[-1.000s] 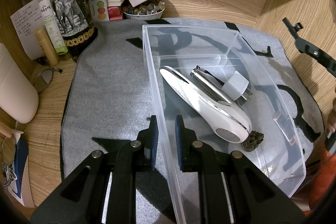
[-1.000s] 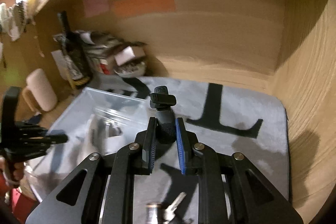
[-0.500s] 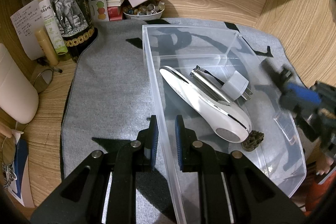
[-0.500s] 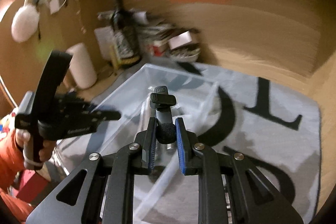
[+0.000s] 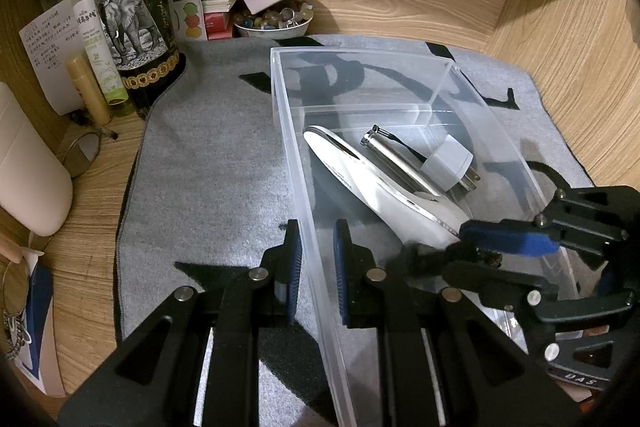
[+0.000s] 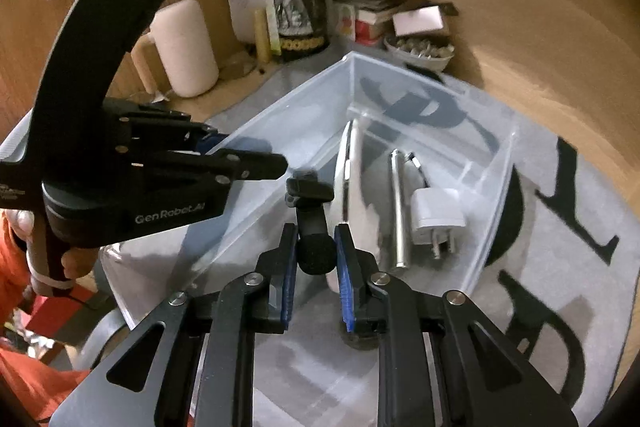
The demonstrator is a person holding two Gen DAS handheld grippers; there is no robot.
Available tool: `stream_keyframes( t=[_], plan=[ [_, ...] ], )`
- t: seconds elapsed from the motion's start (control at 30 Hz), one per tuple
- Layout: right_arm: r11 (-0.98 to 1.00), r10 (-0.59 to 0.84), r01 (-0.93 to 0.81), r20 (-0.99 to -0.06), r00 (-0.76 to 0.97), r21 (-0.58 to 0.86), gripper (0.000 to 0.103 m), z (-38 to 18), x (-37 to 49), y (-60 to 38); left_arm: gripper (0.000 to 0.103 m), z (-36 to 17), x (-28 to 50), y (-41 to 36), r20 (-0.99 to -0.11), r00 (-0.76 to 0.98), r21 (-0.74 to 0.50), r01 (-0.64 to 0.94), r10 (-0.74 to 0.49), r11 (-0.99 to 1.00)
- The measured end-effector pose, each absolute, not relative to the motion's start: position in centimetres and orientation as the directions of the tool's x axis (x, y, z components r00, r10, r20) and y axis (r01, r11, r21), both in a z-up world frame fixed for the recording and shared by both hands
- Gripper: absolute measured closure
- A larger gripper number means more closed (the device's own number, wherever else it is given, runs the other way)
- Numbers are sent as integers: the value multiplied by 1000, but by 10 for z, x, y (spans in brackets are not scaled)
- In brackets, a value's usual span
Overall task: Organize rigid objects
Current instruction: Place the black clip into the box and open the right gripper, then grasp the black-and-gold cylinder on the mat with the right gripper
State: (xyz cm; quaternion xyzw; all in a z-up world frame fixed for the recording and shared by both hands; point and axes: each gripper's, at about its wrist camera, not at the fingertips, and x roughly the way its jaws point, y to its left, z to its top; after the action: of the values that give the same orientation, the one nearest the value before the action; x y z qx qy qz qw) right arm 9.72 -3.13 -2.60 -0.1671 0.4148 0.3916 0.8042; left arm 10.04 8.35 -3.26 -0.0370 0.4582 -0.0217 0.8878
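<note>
A clear plastic bin stands on a grey mat. My left gripper is shut on the bin's near left wall. Inside the bin lie a long white device, a silver metal tube and a white charger plug. My right gripper is shut on a small black clip microphone with a foam ball, and holds it above the bin's near end. In the left wrist view the right gripper comes in from the right over the white device's end.
A dark bottle with an elephant label, a bowl of beads, stacked papers and a white cylinder crowd the back left corner. Wooden walls close in behind and to the right. A hand with an orange sleeve holds the left gripper.
My right gripper has carried the microphone leftward and down from over the mat to over the bin, coming into the left wrist view. The left gripper has not moved.
</note>
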Motion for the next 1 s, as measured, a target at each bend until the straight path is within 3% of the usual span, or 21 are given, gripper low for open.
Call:
stream_keyframes(
  t=[0.07,0.13,0.57,0.87,1.0],
  plan=[
    [641,486,-766,-799,355,50,72,-26,97,-32,89,-33,100,83,-812,579,-84,5,-72,996],
    [649,494,-759,-786,372,49,67,-23,96,-35,89,-33,100,83,-812,579,-84,5,-71,996],
    [751,509,-657,-683,523,56,59,18,96,-89,89,-33,101,83,-812,579,-84,5,-72,996],
    [862,406,-505,-652,640,41,59,27,96,-150,89,-33,102,81,-813,579,-79,4,-67,997],
    [896,342,-443,-679,650,28,59,15,94,-175,89,-33,102,79,-813,579,-76,2,-63,997]
  ],
)
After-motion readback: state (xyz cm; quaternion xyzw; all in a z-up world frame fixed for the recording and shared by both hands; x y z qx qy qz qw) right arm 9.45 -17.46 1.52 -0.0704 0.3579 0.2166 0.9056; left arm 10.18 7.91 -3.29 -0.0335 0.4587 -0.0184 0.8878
